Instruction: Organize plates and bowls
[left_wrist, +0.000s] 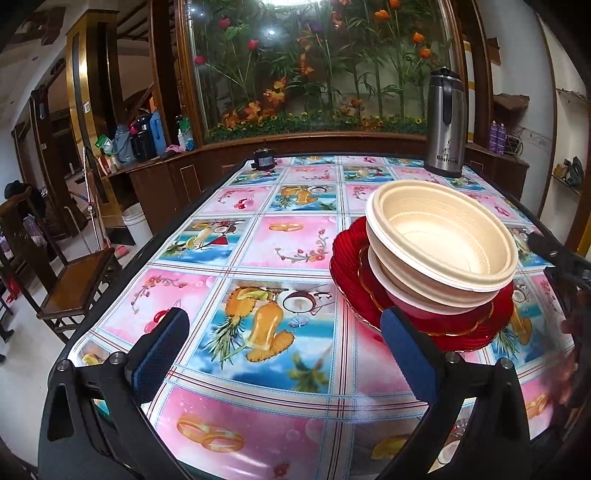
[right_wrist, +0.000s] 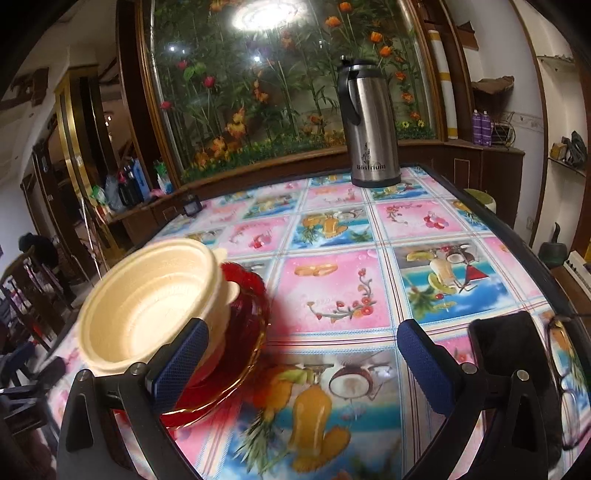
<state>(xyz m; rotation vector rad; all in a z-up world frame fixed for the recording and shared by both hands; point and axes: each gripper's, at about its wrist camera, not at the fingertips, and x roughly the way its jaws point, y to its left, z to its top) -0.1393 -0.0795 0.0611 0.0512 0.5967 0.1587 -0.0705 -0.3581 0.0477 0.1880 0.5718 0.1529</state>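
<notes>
A stack of cream bowls (left_wrist: 443, 243) sits on stacked red glass plates (left_wrist: 465, 328) on the table, right of centre in the left wrist view. The top bowl sits tilted. My left gripper (left_wrist: 284, 350) is open and empty, its right finger just in front of the plates' near rim. In the right wrist view the bowls (right_wrist: 147, 302) and red plates (right_wrist: 236, 354) are at the left. My right gripper (right_wrist: 303, 365) is open and empty, its left finger in front of the stack's near side.
A steel thermos jug (left_wrist: 445, 125) stands at the table's far right and also shows in the right wrist view (right_wrist: 369, 125). A small black box (left_wrist: 263, 158) sits at the far edge. A black phone (right_wrist: 506, 350) and glasses (right_wrist: 565, 380) lie at the right. A wooden chair (left_wrist: 70, 277) stands left.
</notes>
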